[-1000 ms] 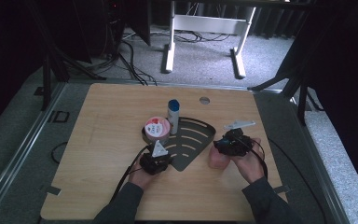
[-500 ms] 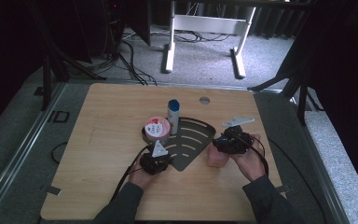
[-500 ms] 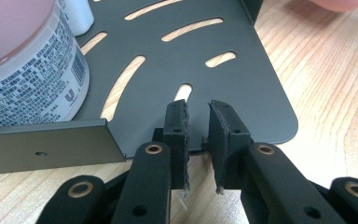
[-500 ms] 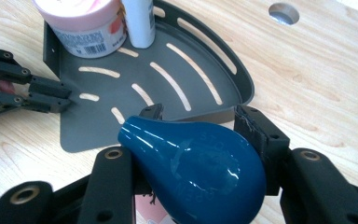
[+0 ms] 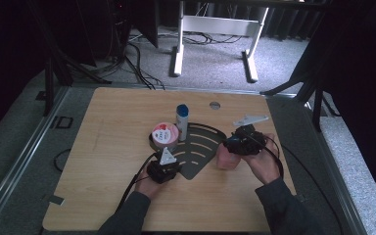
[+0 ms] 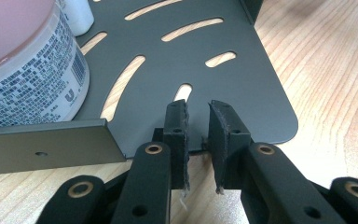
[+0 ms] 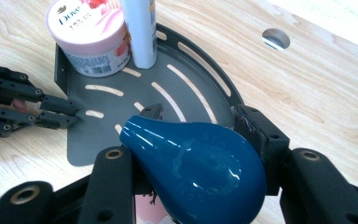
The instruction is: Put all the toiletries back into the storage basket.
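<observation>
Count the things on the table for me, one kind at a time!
Dark slotted tray: 1
Pink tub: 1
White tube with blue cap: 1
Blue-topped bottle in the right gripper's jaws: 1
Total: 4

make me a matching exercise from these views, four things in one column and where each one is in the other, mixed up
Things:
1. Dove jar
2. white tube with the blue cap
3. teal bottle
4. left tool

Places:
A. between the right tool's jaws, over the shelf's near edge
B. at the corner shelf's pointed corner, jaws a little apart
C. standing upright just right of the pink-lidded jar in the high view
D. on the dark slotted corner shelf, against its low wall

Pairs: 1-D, 2-C, 3-A, 4-B
</observation>
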The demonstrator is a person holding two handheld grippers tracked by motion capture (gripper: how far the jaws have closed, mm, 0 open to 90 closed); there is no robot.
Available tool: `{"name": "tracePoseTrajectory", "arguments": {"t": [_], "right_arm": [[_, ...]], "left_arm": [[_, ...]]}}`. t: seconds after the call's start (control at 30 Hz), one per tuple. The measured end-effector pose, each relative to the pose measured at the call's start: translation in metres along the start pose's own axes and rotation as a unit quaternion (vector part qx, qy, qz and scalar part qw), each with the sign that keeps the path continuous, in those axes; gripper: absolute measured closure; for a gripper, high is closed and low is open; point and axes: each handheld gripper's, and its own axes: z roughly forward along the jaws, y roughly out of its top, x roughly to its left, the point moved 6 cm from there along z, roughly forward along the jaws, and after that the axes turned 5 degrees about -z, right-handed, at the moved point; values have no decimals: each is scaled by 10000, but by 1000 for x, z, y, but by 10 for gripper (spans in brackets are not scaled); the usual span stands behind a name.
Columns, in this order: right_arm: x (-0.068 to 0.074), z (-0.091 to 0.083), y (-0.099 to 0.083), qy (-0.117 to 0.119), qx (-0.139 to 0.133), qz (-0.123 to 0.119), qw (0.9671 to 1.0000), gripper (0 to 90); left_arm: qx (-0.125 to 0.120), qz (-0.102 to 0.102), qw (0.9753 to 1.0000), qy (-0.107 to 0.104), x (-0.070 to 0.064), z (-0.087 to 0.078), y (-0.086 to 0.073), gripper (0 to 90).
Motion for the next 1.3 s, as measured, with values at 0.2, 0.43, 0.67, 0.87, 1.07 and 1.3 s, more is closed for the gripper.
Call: {"name": "tracePoseTrajectory", "arguments": {"t": [0.2, 0.43, 0.67, 0.87, 1.07, 1.3], "right_arm": [[0, -2, 9, -11, -29, -44, 10000, 533], [1, -1, 18, 2, -63, -47, 10000, 534], [3, 3, 28, 20, -64, -124, 9999, 536], [6, 9, 38, 35, -29, -201, 9998, 538], [7, 15, 46, 41, 12, -268, 9996, 539], [7, 25, 55, 52, 61, -287, 9996, 539]], "left_arm": [[1, 4, 10000, 3, 0, 0, 0, 777], [1, 6, 10000, 6, 0, 0, 0, 777], [0, 5, 10000, 5, 0, 0, 0, 777], [-2, 7, 10000, 6, 0, 0, 0, 777], [2, 8, 10000, 7, 0, 0, 0, 777], [-3, -9, 10000, 2, 0, 0, 0, 777]]}}
